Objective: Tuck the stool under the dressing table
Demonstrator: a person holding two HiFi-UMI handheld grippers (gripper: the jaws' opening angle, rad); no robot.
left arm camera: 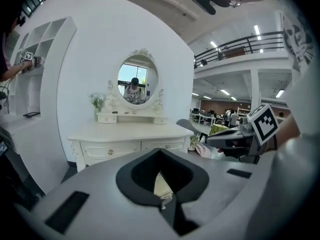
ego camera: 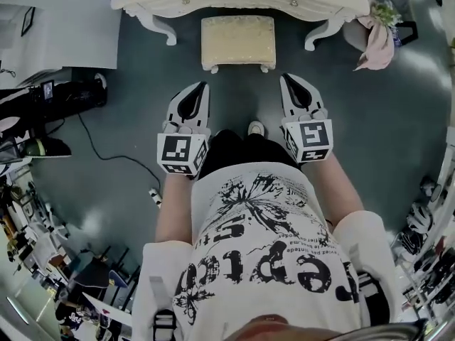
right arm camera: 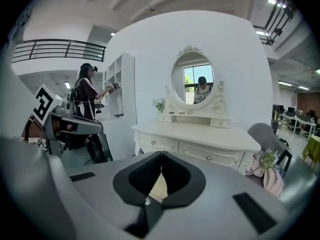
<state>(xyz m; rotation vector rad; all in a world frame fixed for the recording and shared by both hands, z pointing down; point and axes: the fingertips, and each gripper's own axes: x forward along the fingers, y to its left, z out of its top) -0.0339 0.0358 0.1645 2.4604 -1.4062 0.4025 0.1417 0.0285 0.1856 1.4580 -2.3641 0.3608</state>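
Observation:
A cream cushioned stool (ego camera: 238,42) stands on the dark floor between the front legs of the white dressing table (ego camera: 185,0), with most of its seat out in front of the tabletop edge. My left gripper (ego camera: 205,85) hangs in the air just short of the stool's near left corner, jaws shut and empty. My right gripper (ego camera: 284,77) hovers near the stool's right corner, also shut on nothing. In each gripper view a sliver of the stool (left arm camera: 163,185) (right arm camera: 158,186) shows through the jaw opening, with the dressing table (left arm camera: 130,133) (right arm camera: 200,136) and its oval mirror beyond.
A grey chair draped with pink cloth (ego camera: 375,40) stands right of the table. A white shelf unit (ego camera: 60,27), black equipment and a floor cable (ego camera: 92,144) lie to the left. Another person (right arm camera: 88,104) stands at the shelves. My own shoe (ego camera: 255,128) is behind the grippers.

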